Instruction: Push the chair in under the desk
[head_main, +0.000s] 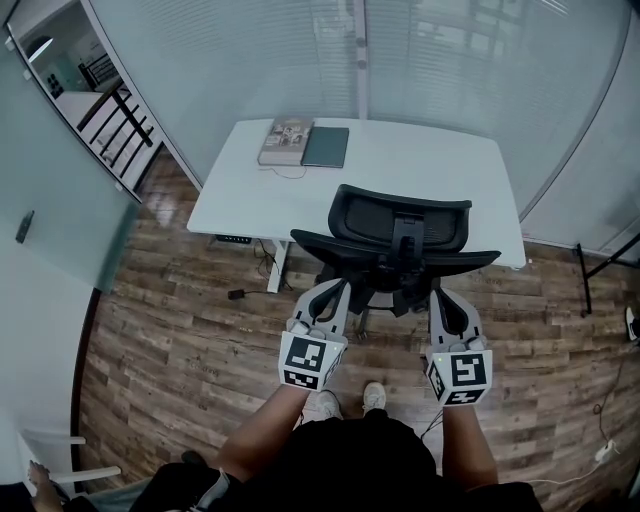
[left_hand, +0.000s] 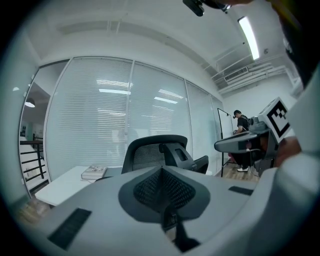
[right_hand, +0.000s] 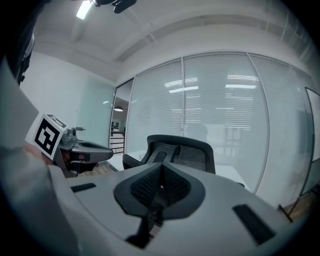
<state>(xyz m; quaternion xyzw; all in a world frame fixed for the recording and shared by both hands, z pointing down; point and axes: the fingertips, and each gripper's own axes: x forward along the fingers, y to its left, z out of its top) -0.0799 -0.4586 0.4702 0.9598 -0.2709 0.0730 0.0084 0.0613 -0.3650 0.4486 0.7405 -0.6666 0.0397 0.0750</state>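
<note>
- Chair (head_main: 400, 235): black matt plastic frame; back of open black mesh.
- Desk (head_main: 420, 160): white top, smooth and matt.
- Floor (head_main: 170, 330): wood-look planks, grained, with a faint sheen.
- Wall (head_main: 250, 60): glossy glass panels.
- Book (head_main: 286, 140): paper, with a printed cover.
- Left gripper (head_main: 338, 285) and right gripper (head_main: 443, 293): pale grey matt plastic; dark, dimpled pads (left_hand: 147, 187).

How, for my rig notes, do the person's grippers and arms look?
The left gripper and right gripper are pale grey with black mesh-textured pads. Each carries a white cube with black square markers. The forearms are bare; the top is black.
</note>
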